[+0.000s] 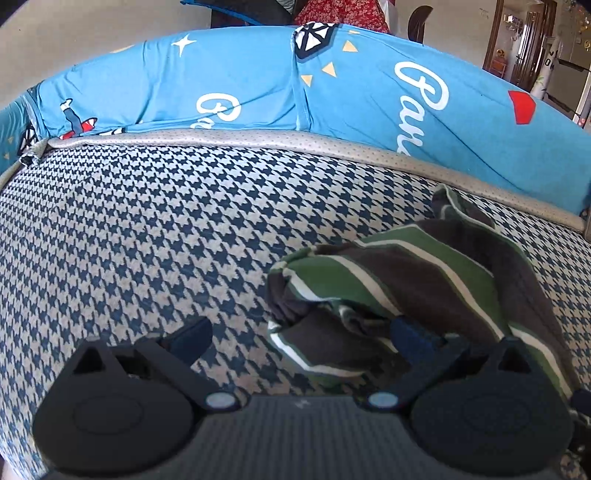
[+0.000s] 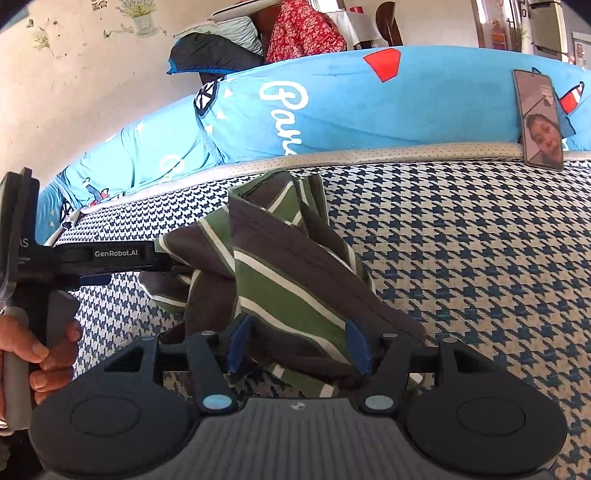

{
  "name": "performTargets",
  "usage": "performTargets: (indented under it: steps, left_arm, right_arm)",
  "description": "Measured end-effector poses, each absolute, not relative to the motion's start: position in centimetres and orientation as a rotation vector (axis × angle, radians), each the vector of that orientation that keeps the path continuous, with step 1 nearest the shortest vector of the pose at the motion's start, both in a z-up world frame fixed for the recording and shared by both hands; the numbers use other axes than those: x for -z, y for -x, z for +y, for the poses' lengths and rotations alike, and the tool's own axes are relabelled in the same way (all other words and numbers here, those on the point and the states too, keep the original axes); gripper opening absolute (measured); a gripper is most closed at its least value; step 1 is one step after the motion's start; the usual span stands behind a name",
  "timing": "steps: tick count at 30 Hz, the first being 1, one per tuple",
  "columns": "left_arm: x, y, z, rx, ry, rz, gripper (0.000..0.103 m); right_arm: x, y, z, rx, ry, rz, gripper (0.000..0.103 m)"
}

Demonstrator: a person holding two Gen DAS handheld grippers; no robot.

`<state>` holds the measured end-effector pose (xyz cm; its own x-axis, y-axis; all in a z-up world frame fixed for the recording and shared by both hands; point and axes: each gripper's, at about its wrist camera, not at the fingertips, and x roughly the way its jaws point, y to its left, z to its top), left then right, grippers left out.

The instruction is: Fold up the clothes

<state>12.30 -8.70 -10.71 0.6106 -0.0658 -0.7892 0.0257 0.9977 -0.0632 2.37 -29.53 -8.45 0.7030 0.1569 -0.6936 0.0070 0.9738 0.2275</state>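
A crumpled garment with green, dark grey and white stripes (image 1: 413, 280) lies bunched on the houndstooth mattress (image 1: 147, 229). My left gripper (image 1: 299, 339) is open; its right finger is pushed into the garment's near edge and its left finger rests over bare mattress. In the right wrist view the same garment (image 2: 280, 266) sits heaped in front of me. My right gripper (image 2: 299, 347) is open with the garment's near fold between its blue pads (image 2: 356, 343), not clamped. The left gripper (image 2: 122, 254) reaches in from the left and touches the garment's left side.
A long blue printed bolster (image 1: 332, 92) lines the far edge of the mattress, also in the right wrist view (image 2: 369, 107). A phone (image 2: 539, 118) leans against it at the right. A chair with piled clothes (image 2: 295, 33) stands behind. A hand (image 2: 48, 354) holds the left gripper's handle.
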Motion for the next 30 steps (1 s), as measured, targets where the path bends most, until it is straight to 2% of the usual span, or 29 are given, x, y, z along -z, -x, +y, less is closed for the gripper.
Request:
performTargets:
  steps: [5, 10, 12, 14, 15, 17, 20, 23, 30]
  left_arm:
    - [11.4, -13.4, -9.9, 0.068, 0.02, 0.916, 0.103]
    - [12.3, -14.8, -9.9, 0.062, 0.045, 0.929, 0.103]
    - [12.5, -15.4, -9.8, 0.057, 0.047, 0.928, 0.103]
    - [12.7, -15.7, -9.9, 0.06, 0.049, 0.925, 0.103]
    - [12.7, -15.9, -10.0, 0.062, 0.05, 0.924, 0.103]
    - [12.8, -16.2, -10.2, 0.065, 0.051, 0.919, 0.103]
    - [12.9, -16.6, -10.4, 0.074, 0.065, 0.917, 0.103]
    - [12.8, -16.9, -10.4, 0.093, 0.089, 0.919, 0.099]
    - [12.0, -16.5, -11.0, 0.197, 0.1, 0.912, 0.099]
  right_arm:
    - [10.0, -4.8, -29.6, -0.001, -0.235, 0.824, 0.069]
    - [11.2, -6.6, -29.6, 0.007, -0.283, 0.86, 0.068]
    - [11.4, -6.9, -29.3, -0.007, -0.276, 0.86, 0.061]
    - [11.5, -6.9, -29.1, -0.028, -0.268, 0.861, 0.046]
    - [11.6, -6.8, -28.9, -0.038, -0.262, 0.861, 0.044]
    - [11.7, -6.8, -28.5, -0.064, -0.247, 0.86, 0.03]
    - [11.9, -6.6, -28.0, -0.093, -0.24, 0.87, 0.019]
    - [11.7, -6.2, -27.3, -0.139, -0.229, 0.874, 0.014]
    - [11.4, -4.9, -25.5, -0.305, -0.221, 0.882, 0.013]
